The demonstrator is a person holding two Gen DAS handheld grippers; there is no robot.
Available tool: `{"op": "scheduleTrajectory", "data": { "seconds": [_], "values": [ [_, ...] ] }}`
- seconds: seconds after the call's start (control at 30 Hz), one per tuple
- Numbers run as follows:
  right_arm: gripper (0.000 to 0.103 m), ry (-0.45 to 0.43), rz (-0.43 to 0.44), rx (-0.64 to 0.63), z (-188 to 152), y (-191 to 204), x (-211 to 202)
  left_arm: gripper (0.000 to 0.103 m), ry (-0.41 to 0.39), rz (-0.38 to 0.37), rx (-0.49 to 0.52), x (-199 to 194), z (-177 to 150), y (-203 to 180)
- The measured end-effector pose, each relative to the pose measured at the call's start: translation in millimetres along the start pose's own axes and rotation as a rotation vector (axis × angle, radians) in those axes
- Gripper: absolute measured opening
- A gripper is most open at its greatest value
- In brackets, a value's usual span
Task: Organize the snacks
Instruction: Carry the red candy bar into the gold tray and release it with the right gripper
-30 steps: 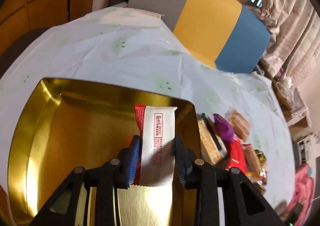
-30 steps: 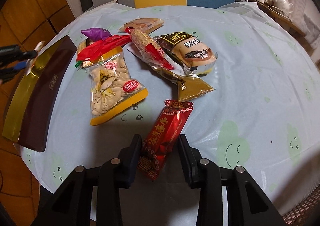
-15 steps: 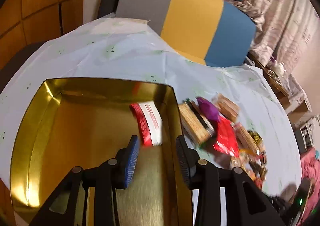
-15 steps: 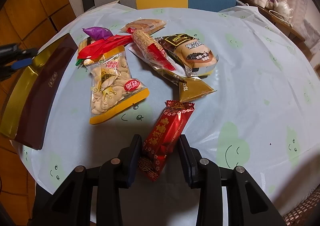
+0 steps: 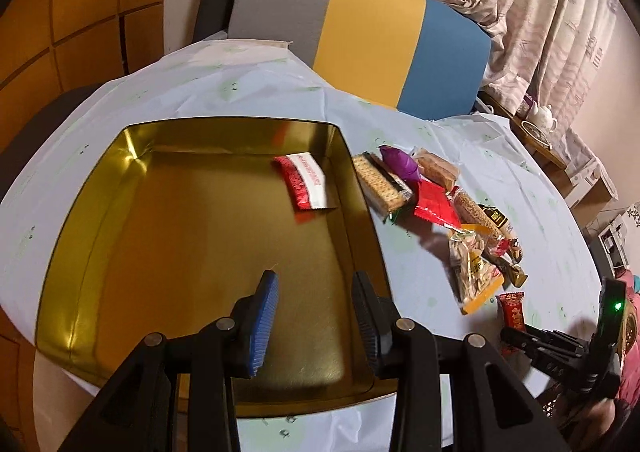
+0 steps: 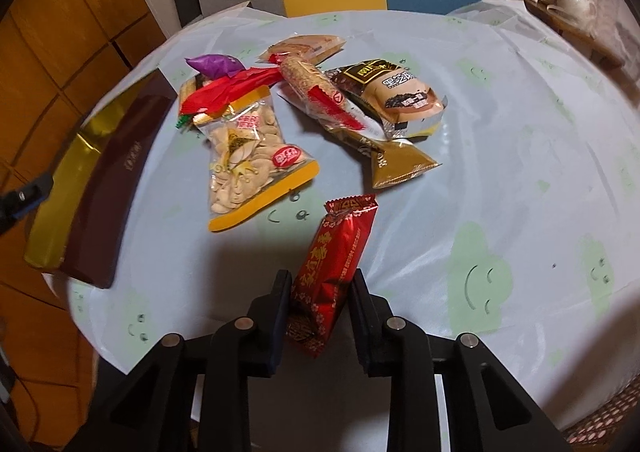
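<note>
A gold tin box (image 5: 120, 188) sits on the table; in the right wrist view its side (image 6: 100, 188) shows at the left. A red-and-white snack packet (image 5: 306, 180) lies inside it at the far right. My left gripper (image 5: 316, 316) is open and empty above the tin's near part. My right gripper (image 6: 318, 304) is shut on a red foil snack packet (image 6: 334, 260), held above the table's front edge; it also shows in the left wrist view (image 5: 514, 310). A pile of snacks lies beyond: a seed bag (image 6: 246, 160), a dark bun packet (image 6: 396, 96).
More snacks in the pile: a purple packet (image 6: 214, 64), a red wrapper (image 6: 228, 90), a gold triangular packet (image 6: 400, 164), a cracker pack (image 5: 378, 182). A grey, yellow and blue chair (image 5: 360, 32) stands behind the table. A teapot (image 5: 542, 118) sits on a side shelf.
My left gripper let go of the red-and-white packet, which now lies in the tin, and drew back and up. My right gripper kept hold of the red foil packet.
</note>
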State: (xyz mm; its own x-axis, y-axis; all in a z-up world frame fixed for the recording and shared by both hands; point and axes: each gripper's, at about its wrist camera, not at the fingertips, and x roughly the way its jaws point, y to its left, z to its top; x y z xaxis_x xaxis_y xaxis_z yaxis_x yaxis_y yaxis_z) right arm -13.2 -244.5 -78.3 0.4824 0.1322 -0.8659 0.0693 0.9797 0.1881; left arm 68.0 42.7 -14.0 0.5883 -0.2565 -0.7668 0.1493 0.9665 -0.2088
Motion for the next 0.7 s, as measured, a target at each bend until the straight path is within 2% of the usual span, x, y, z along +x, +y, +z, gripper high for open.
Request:
{"op": "scheduleTrajectory", "data": {
  "seconds": [0.1, 0.27, 0.5, 0.7],
  "values": [
    [0.028, -0.002, 0.083, 0.039, -1.3, -0.8, -4.1, 0.038, -0.003, 0.008, -0.016, -3.3, -3.8, 6.6],
    [0.028, -0.016, 0.148, 0.016, 0.2, 15.8, -11.3, 0.038, -0.005, 0.016, -0.04, -6.1, -8.1, 15.3],
    [0.028, -0.06, 0.232, -0.123, 20.9, 70.4, -27.8, 0.038, -0.011, 0.044, -0.061, -12.1, -10.8, 26.8],
    [0.028, -0.095, 0.313, -0.285, 45.9, 137.9, -37.8, 0.038, -0.025, 0.076, -0.076, -20.2, -13.9, 38.4]
  ]
}}
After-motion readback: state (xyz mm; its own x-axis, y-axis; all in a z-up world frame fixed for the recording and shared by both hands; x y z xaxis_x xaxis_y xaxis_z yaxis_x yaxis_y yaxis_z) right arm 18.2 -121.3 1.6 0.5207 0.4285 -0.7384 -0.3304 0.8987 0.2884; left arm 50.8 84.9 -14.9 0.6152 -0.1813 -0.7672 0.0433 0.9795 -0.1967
